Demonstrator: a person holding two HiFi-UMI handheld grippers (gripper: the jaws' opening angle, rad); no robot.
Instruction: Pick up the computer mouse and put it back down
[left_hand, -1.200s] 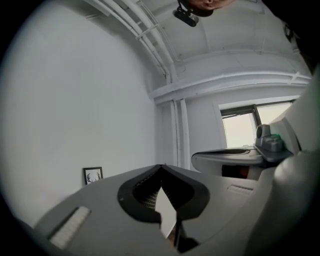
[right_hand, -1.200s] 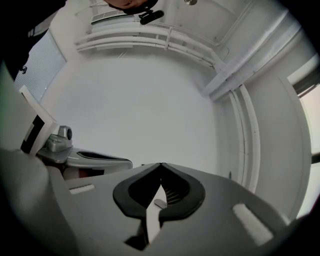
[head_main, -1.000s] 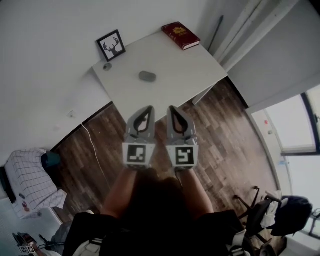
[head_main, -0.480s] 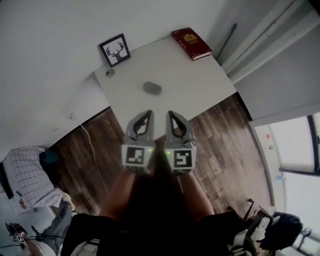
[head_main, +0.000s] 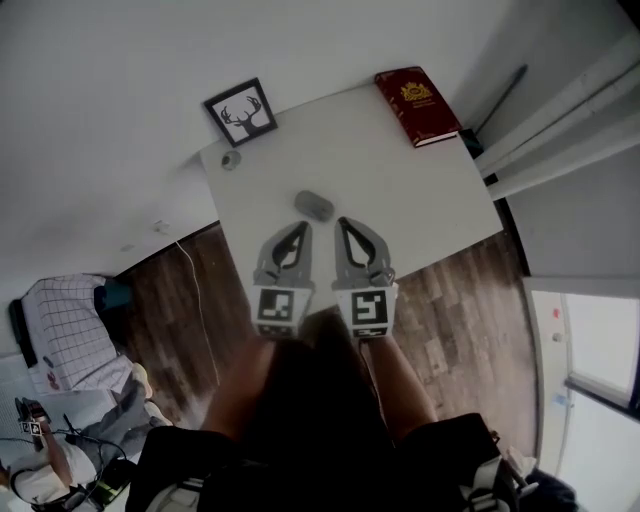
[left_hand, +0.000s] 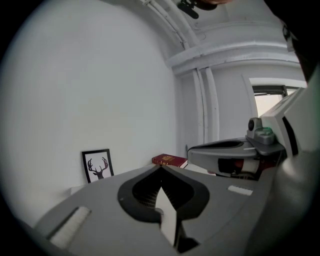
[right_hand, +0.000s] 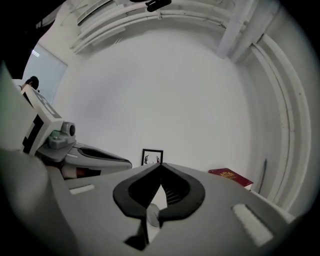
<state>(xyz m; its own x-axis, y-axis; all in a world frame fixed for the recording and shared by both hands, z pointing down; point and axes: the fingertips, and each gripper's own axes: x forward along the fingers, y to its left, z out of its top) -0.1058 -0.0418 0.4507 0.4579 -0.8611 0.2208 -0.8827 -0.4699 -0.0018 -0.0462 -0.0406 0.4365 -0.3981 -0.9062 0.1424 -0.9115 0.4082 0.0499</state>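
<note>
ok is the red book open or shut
Shut. The red book lies flat near the far corner of the white table, its closed cover with a gold emblem facing up.

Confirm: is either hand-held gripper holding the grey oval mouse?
No, the grey oval mouse lies on the white table beyond the left hand-held gripper and right hand-held gripper.

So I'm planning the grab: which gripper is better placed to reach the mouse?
Left, narrowly. The mouse lies just beyond the tip of the left gripper; the right gripper points past its side. Both are shut, so either must open first.
</note>
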